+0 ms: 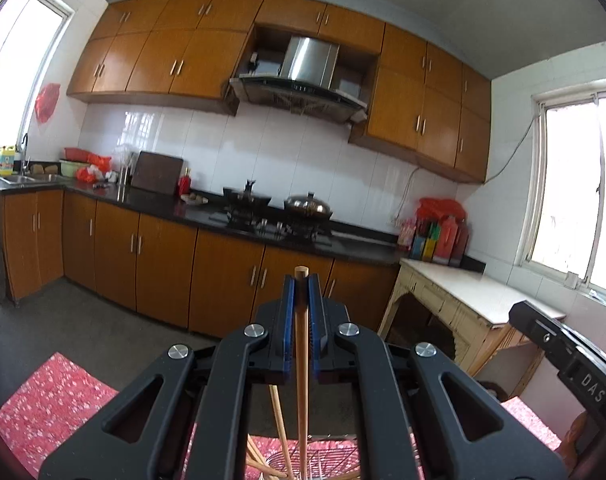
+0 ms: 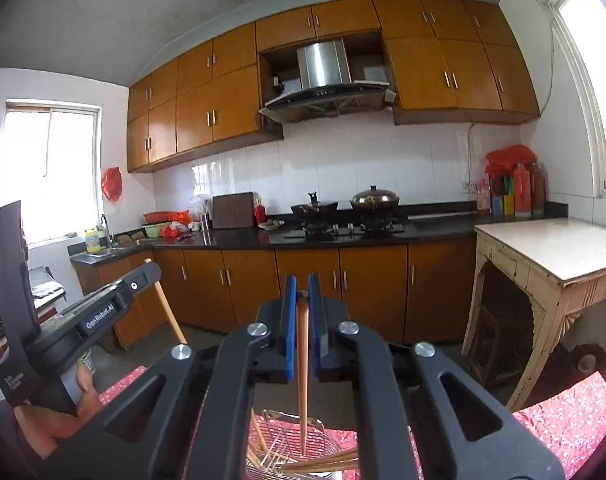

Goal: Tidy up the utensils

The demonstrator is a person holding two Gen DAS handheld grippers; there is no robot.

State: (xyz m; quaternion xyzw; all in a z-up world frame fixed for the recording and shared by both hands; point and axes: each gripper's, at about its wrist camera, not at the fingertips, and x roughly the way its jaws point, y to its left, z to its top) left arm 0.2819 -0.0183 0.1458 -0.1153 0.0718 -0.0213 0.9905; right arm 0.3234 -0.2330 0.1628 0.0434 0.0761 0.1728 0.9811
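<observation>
My left gripper (image 1: 302, 280) is shut on a wooden chopstick (image 1: 302, 344) that hangs down toward a wire basket (image 1: 335, 465) below. My right gripper (image 2: 302, 280) is shut on another wooden chopstick (image 2: 302, 368) whose tip points down into the same wire basket (image 2: 327, 442). Several chopsticks (image 2: 323, 463) lie in the basket. The left gripper also shows in the right wrist view (image 2: 143, 276) at the left, with its chopstick (image 2: 171, 312) sticking down. The right gripper's body (image 1: 563, 356) shows at the right of the left wrist view.
The basket stands on a red flowered cloth (image 1: 51, 404). Beyond is a kitchen: dark counter (image 2: 383, 232) with a stove and two pans, brown cabinets, a sink (image 1: 27, 178) at left. A cream side table (image 2: 551, 248) stands at the right.
</observation>
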